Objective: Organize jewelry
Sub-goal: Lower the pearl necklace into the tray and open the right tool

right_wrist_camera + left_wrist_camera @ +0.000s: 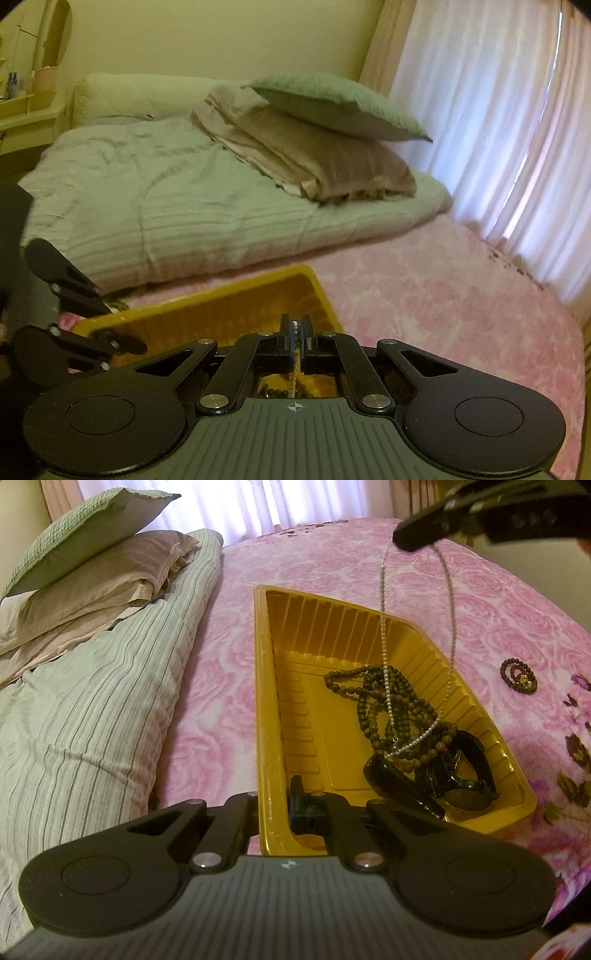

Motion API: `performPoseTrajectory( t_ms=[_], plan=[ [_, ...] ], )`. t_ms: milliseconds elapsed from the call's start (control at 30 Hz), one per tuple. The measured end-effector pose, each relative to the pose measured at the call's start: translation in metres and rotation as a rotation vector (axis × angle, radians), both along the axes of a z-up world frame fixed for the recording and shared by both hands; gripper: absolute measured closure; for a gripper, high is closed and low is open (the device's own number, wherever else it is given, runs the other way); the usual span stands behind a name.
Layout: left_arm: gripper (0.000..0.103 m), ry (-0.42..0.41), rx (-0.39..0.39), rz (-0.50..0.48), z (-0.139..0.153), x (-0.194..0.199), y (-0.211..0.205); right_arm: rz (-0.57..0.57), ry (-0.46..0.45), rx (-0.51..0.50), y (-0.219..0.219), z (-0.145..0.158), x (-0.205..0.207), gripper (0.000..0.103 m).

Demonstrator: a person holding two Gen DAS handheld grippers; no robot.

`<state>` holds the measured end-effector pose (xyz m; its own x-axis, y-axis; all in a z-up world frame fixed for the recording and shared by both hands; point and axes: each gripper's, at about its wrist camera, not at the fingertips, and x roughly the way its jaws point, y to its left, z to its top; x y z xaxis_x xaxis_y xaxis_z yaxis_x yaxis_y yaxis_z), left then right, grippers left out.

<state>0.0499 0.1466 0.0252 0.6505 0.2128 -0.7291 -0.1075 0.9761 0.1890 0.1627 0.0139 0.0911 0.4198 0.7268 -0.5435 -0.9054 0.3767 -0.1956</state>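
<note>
**Silver chain hangs over the gold tray**

R gripper (295, 332) is up high over the tray, fingers pressed together on a silver bead chain (384, 657). In the R wrist view the pale beads sit right in the slit between the two pads. In the L wrist view the same gripper (413, 541) shows at top right, and the chain drops from it as a long loop, two strands, w/ the bottom of the loop down among the stuff in the tray.

L gripper (275, 805) is low at the near left corner of the gold tray (266, 686). One finger is outside the tray wall, the other inside, so it pinches the rim, though the contact itself is partly hidden by the finger links – prob. touching on both sides.

Inside the tray, toward the near right: a heap of dark brown bead necklace (373, 701), and nearer still a black watch (461, 779) w/ its strap curled; beads lie over the strap.

Outside the tray, to the right on the pink rose blanket (207, 701), a small dark bead bracelet (517, 675) lies coiled, well apart from the tray.

Left of the tray: a striped duvet (92, 709), w/ a beige pillow (110, 579) and a green pillow (85, 528) stacked on its far end. White curtains (498, 129) at the far side.
</note>
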Motion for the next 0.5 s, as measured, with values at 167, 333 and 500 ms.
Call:
performPoseTrajectory(
  t_ms=[167,333,500],
  plan=[
    [0.101,0.002,-0.001,0.004,-0.001,0.0,0.0,0.001,0.02,-0.004,0.001,-0.007,0.005,0.1],
    [0.101,0.001,-0.002,0.004,0.0,0.001,0.001,-0.004,0.045,-0.006,0.001,-0.011,0.007,0.1],
    [0.101,0.001,-0.002,0.004,0.0,0.001,0.0,-0.008,0.055,-0.007,0.001,-0.014,0.006,0.1]
  ],
)
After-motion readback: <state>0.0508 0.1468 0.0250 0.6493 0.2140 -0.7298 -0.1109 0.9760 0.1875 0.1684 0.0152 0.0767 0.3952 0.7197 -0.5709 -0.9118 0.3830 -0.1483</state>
